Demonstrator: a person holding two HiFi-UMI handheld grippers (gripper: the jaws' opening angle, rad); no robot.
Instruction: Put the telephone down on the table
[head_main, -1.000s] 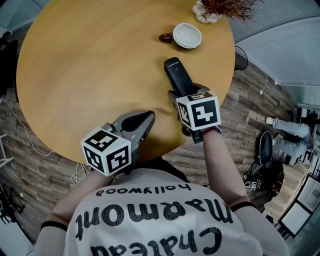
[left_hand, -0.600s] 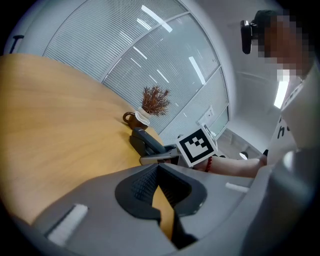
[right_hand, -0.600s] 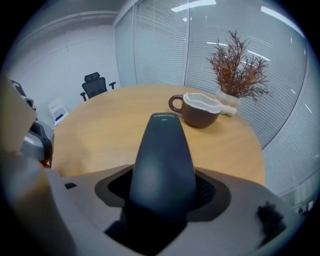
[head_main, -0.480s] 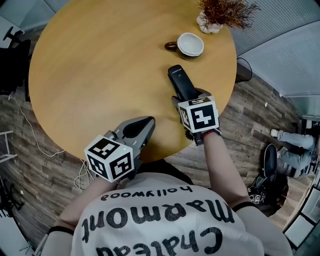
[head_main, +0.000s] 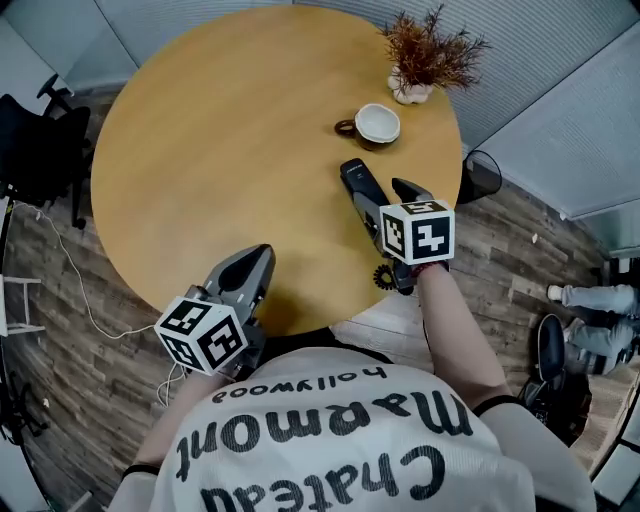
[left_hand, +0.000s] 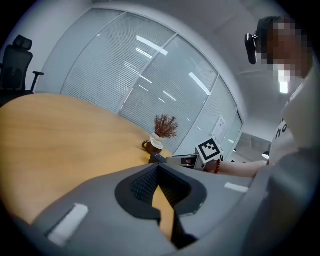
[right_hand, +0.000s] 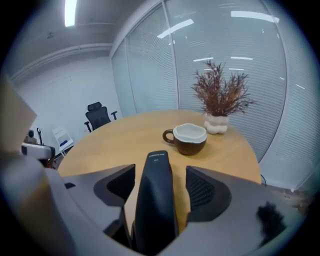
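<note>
The black telephone handset (head_main: 358, 185) lies on the round wooden table (head_main: 220, 130) near its right edge, pointing toward the mug. My right gripper (head_main: 378, 192) sits around its near end, open, with a gap on each side of the handset (right_hand: 156, 195) where table wood shows. My left gripper (head_main: 256, 256) hovers over the table's near edge, shut with nothing in it; only a thin sliver of table shows between its pads (left_hand: 142, 185).
A brown mug with a white inside (head_main: 378, 123) stands just beyond the handset. A dried plant in a white vase (head_main: 428, 55) is at the far right rim. A black office chair (head_main: 40, 150) stands left of the table, with cables on the floor.
The right gripper's jaws have spread apart from the handset, which now rests on the table. The left gripper has drawn back toward the table's near edge. The head camera has tilted.
</note>
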